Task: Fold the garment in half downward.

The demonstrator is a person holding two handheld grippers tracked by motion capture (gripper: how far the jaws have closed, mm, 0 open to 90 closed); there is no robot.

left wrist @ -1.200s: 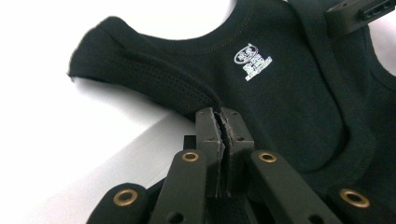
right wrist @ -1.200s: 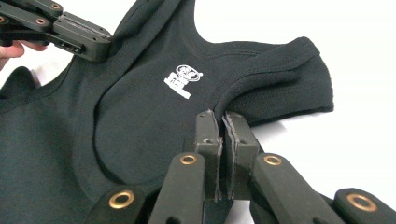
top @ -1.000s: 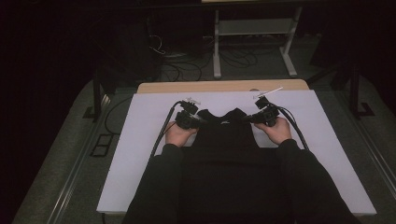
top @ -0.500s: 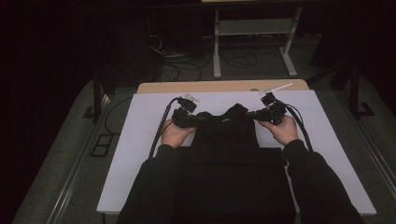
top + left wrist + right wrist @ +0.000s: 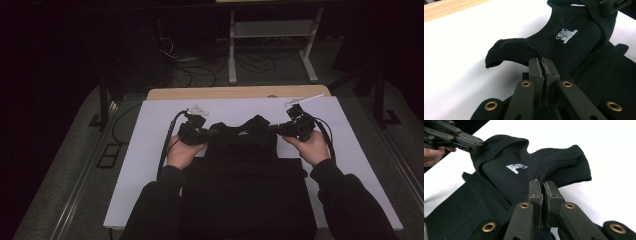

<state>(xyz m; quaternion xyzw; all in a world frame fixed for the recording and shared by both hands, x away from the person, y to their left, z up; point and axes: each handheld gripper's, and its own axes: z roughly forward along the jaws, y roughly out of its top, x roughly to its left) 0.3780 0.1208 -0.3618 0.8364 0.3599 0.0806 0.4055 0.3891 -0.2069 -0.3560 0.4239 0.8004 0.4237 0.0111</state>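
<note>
Since the earlier frame both hands are sitting slightly nearer the person. The left gripper [image 5: 212,133] and right gripper [image 5: 274,129] are each clamping a shoulder of the black garment [image 5: 247,187], which is lying on the white table cover [image 5: 145,150]. Folding is barely starting, apparently.

Both hands pulled back toward the person over the last second, left gripper [image 5: 212,133] and right gripper [image 5: 274,129] dragging the black garment [image 5: 247,175] nearer the tabletop's [image 5: 150,150] near edge, its top edge lifted and folding over between them.
</note>
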